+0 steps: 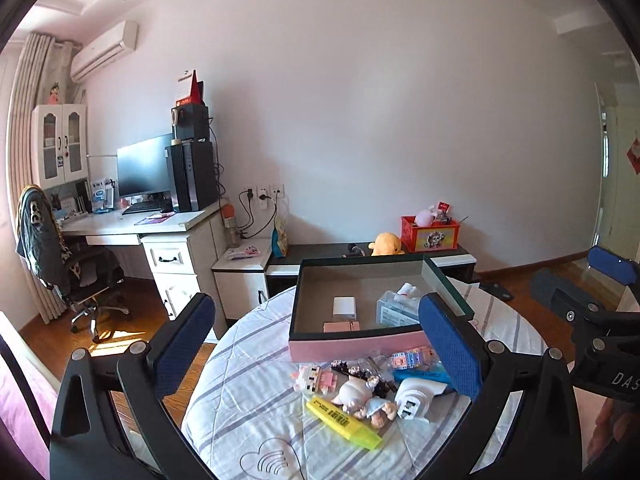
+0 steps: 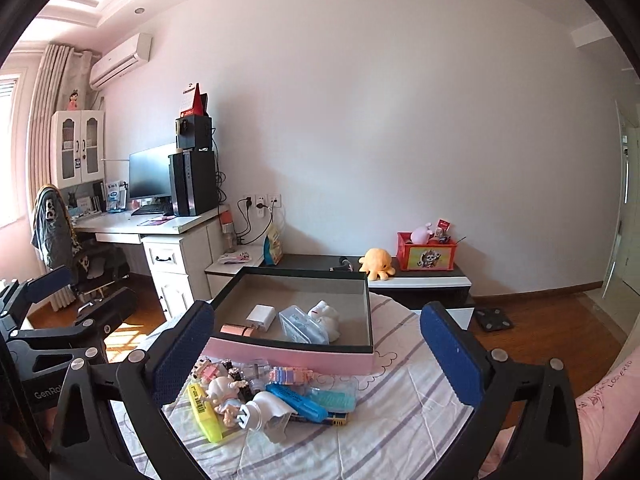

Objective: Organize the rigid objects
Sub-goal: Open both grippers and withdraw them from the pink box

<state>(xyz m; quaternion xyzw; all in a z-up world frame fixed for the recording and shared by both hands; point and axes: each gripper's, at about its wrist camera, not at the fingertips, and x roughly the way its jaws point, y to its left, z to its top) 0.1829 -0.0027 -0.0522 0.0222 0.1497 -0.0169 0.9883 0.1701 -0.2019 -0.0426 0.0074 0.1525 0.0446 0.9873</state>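
The pink shallow cardboard box with a dark rim (image 2: 294, 354) sits on the striped quilted bed (image 2: 400, 420), and I see a white square charger (image 2: 262, 317), a clear plastic case (image 2: 302, 326) and a white figurine (image 2: 326, 314) in it. Just before its near wall lies a heap: a yellow highlighter (image 1: 343, 422) whose label is too small to read, a blue marker (image 2: 296, 400), block toys partly overlapping. My left gripper (image 1: 316, 350) and right gripper (image 2: 316, 354) both hover spread wide, empty, above the heap. "GenRo" shows, cut off.
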